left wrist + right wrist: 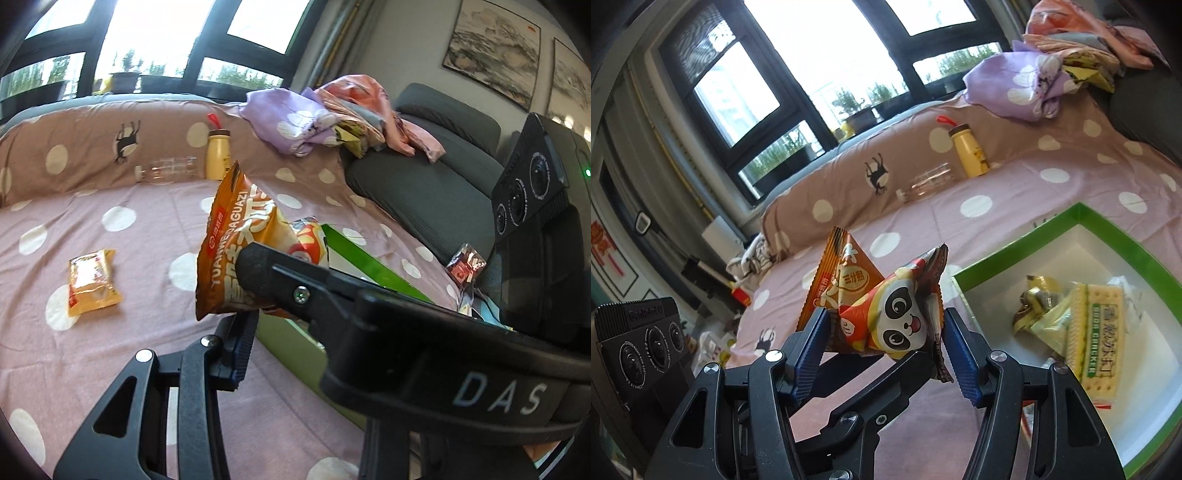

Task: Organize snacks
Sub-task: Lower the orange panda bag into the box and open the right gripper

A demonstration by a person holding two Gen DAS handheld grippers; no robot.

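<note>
An orange sunflower-seed bag with a panda print point(886, 314) hangs in the air between both grippers above the pink dotted bedsheet. My left gripper point(255, 295) is shut on its lower part point(236, 243). My right gripper point(882, 350) has its blue pads on either side of the bag, pressing its crumpled edges. A green-rimmed white box point(1082, 218) lies to the right and holds a cracker pack point(1100, 332) and a small gold wrapper point(1034, 295). A yellow snack pack point(92, 282) lies on the sheet at left.
A yellow bottle point(218, 155) and a clear bottle point(166, 170) lie by the brown dotted pillow roll point(92, 147). Piled clothes point(314, 118) sit on a grey sofa point(424, 192). A red snack pack point(465, 266) lies at the sofa edge.
</note>
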